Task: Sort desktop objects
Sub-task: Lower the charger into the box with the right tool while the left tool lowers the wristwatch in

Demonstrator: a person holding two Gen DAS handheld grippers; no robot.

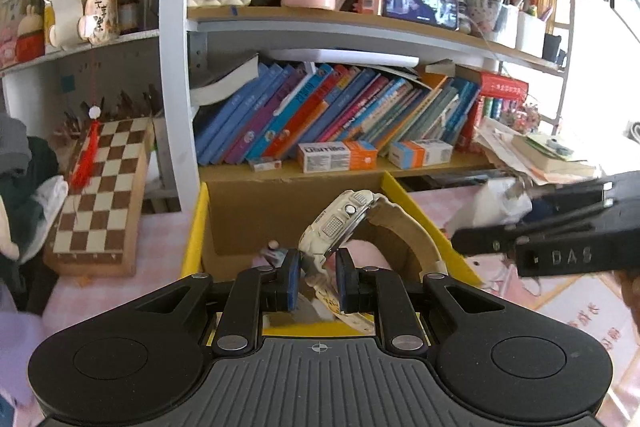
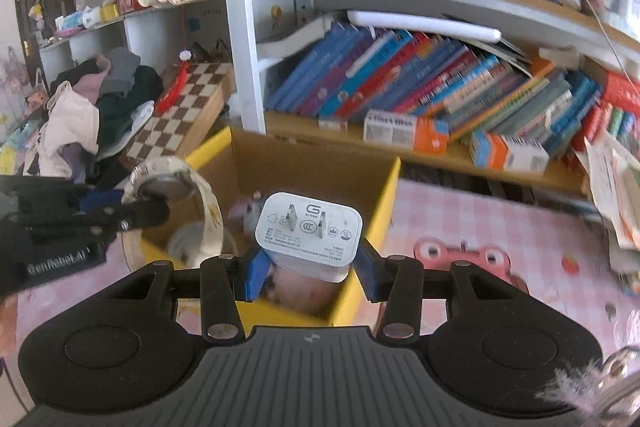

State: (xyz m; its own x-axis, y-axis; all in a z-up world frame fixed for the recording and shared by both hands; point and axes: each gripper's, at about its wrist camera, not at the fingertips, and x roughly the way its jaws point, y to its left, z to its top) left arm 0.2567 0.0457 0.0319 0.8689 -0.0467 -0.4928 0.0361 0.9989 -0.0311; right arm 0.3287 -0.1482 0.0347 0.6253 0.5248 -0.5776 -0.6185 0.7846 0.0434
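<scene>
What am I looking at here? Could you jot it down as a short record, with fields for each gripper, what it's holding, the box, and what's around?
Left gripper: shut on the strap of a white wristwatch
Right gripper: shut on a white charger plug, prongs facing the camera
Box: yellow-edged cardboard box, open, a few small items inside
Position: both held items are above the box
Surface: pink checked tablecloth
Behind: bookshelf with leaning books; chessboard at left
</scene>
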